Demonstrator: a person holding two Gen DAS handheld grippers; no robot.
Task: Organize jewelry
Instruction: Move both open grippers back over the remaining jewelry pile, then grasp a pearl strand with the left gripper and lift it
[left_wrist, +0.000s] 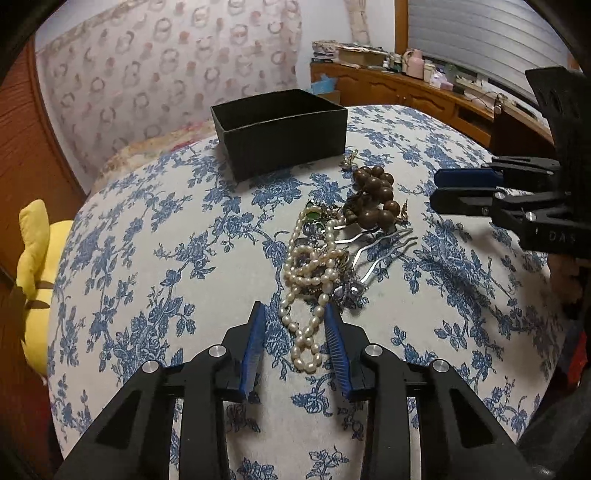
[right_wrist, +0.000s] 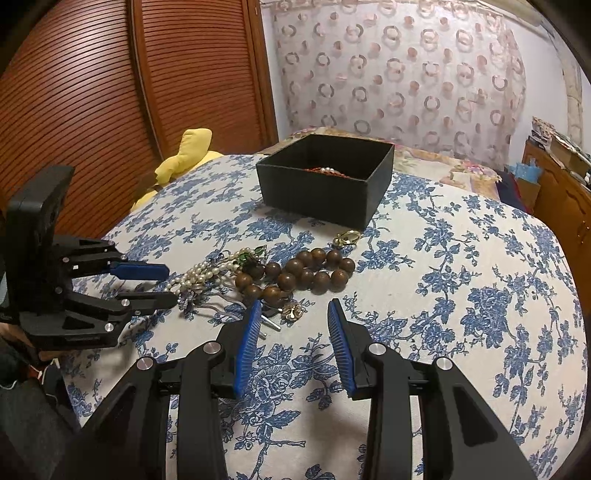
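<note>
A pile of jewelry lies on the blue-flowered cloth (left_wrist: 147, 258): a white pearl necklace (left_wrist: 314, 266), a brown wooden bead bracelet (left_wrist: 376, 195), silver hair combs (left_wrist: 384, 243) and a green pendant (left_wrist: 314, 214). My left gripper (left_wrist: 295, 314) is open, its fingers on either side of the necklace's near loop. My right gripper (right_wrist: 293, 310) is open just short of the wooden beads (right_wrist: 299, 275), with a gold flower brooch (right_wrist: 293, 313) between its tips. A gold ring (right_wrist: 347, 237) lies near the black box (right_wrist: 325, 181), which holds some red and pearl jewelry (right_wrist: 327, 170).
A yellow plush toy (left_wrist: 37, 273) sits off the left edge of the cloth. A wooden slatted door (right_wrist: 110, 110) and a patterned curtain (right_wrist: 406, 74) stand behind. A cluttered wooden dresser (left_wrist: 406, 85) is at the far right.
</note>
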